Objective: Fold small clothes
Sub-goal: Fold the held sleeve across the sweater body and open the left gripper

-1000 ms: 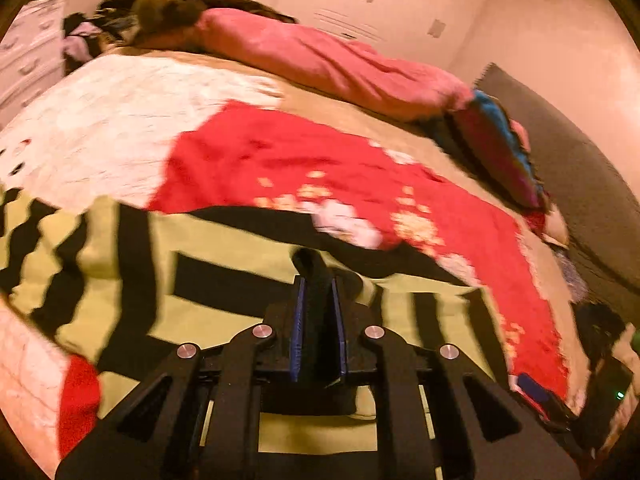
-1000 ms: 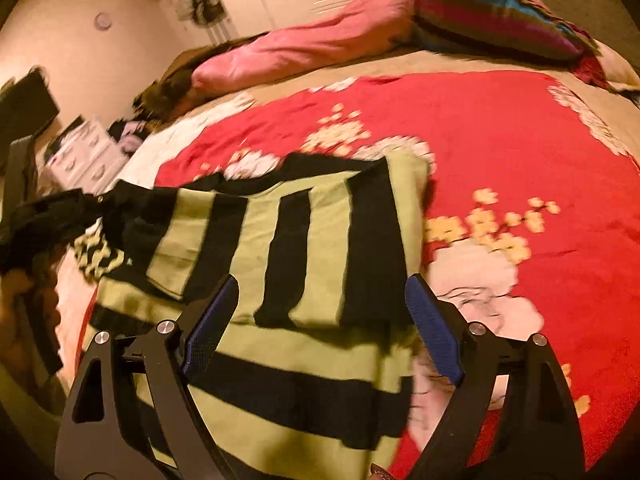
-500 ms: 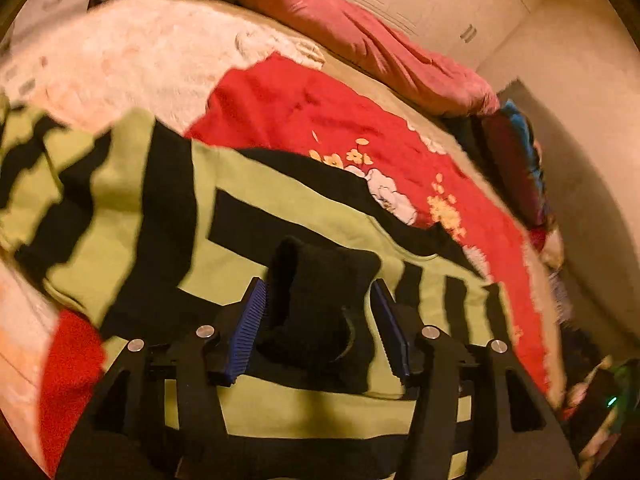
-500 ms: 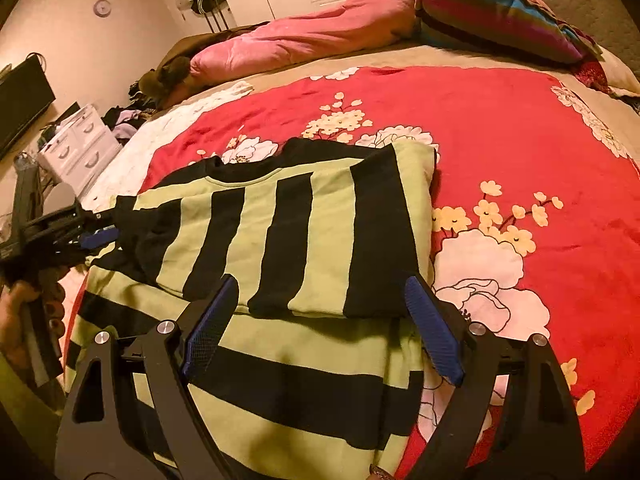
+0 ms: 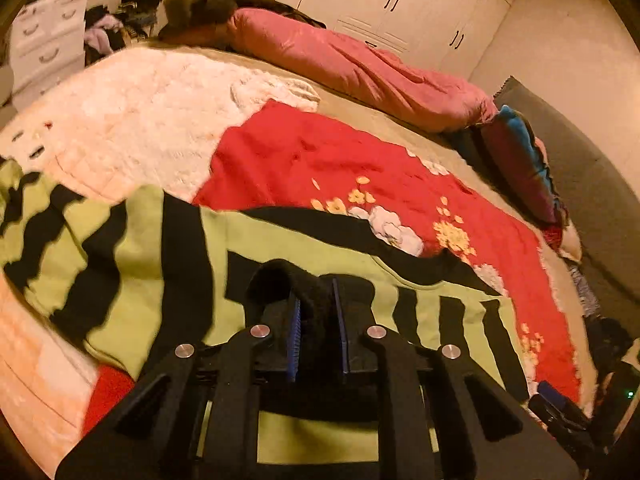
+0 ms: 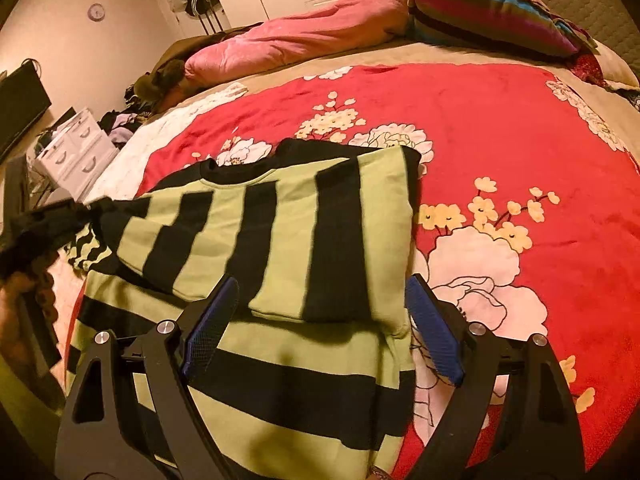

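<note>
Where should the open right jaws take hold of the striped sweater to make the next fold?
Probably the near right corner of the folded-over panel of the striped sweater, where its edge lifts slightly off the layer below. Come in from the right side, over the red floral blanket, so the right gripper can slip a finger under that doubled edge. The left gripper is closing on the black cuff.

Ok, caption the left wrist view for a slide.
Left gripper closing on the black cuff of a green-and-black striped sweater on the bed.
</note>
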Demonstrator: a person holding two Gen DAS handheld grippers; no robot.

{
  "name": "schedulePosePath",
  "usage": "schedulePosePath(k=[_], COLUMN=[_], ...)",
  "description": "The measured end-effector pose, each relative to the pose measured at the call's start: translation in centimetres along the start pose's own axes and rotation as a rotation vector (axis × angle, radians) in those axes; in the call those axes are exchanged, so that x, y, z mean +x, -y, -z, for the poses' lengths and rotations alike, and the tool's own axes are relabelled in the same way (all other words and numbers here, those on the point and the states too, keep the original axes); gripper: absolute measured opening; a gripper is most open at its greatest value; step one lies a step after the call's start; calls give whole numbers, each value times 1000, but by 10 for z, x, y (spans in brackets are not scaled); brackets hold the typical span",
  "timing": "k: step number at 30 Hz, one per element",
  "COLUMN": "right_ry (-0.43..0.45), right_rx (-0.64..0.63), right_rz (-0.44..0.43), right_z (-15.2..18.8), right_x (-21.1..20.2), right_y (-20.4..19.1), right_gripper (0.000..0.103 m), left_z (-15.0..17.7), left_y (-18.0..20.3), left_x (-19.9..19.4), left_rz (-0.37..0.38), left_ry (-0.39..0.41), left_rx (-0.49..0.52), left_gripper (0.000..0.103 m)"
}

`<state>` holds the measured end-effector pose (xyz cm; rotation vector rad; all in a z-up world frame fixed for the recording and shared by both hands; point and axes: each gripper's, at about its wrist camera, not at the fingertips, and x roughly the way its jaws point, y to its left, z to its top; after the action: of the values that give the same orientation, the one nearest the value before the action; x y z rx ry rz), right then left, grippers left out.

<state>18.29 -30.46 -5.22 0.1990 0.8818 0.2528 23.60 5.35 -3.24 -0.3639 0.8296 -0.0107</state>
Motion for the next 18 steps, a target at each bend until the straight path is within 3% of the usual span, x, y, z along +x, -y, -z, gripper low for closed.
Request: schedulePosePath(k=[4, 7, 9, 11, 15, 18], right_ry=[-3, 12, 14, 8, -1, -33], right_rx=[-15, -20, -24, -43, -77, -93], right_rz=[7, 18, 12, -4, -2, 5], right_z=[1, -2, -5, -10, -18, -20], right_x=[0, -3, -3, -1, 6, 19], right_y=[-3, -4, -6, -11, -20, -24], right_gripper=[79, 79, 79, 86, 86, 86], left_z=[11, 16, 12, 8, 3, 8], left_y=[-7, -13, -11, -10, 5, 24], left_x=[19, 10, -1, -9, -29, -22], left_rz=[-16, -30, -90, -135, -130, -82], left_ry=[-83, -62, -25, -7, 34, 9], left_rx=[-1, -8, 47, 87, 147, 190], left_gripper=[23, 29, 37, 40, 40, 41])
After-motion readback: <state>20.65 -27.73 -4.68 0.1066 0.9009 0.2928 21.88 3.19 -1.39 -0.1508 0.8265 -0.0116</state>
